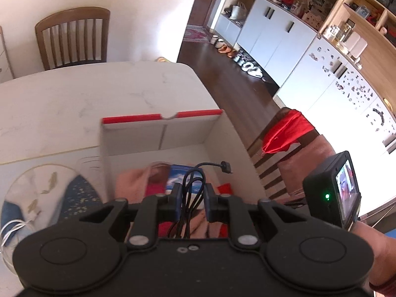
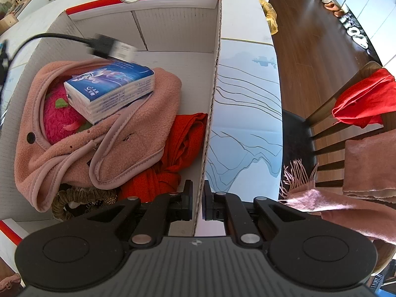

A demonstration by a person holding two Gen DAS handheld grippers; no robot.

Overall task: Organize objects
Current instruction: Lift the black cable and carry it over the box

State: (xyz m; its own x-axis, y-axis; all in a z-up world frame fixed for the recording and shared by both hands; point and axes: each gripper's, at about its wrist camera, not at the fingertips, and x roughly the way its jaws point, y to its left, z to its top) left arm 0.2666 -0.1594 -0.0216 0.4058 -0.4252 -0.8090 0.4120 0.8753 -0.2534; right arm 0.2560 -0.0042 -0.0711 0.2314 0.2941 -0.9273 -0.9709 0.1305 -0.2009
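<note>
- Left gripper pinches a bundled black cable above the box.
- Right gripper clamps the box's side wall at six o'clock.
- Tissue pack rests on pink fleece inside, toward ten o'clock.

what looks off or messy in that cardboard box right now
The tissue pack sits tilted on the crumpled pink fleece, not flat. A red cloth is bunched against the box wall. The black cable, held in the left gripper, dangles with its plug loose over the box.
</note>
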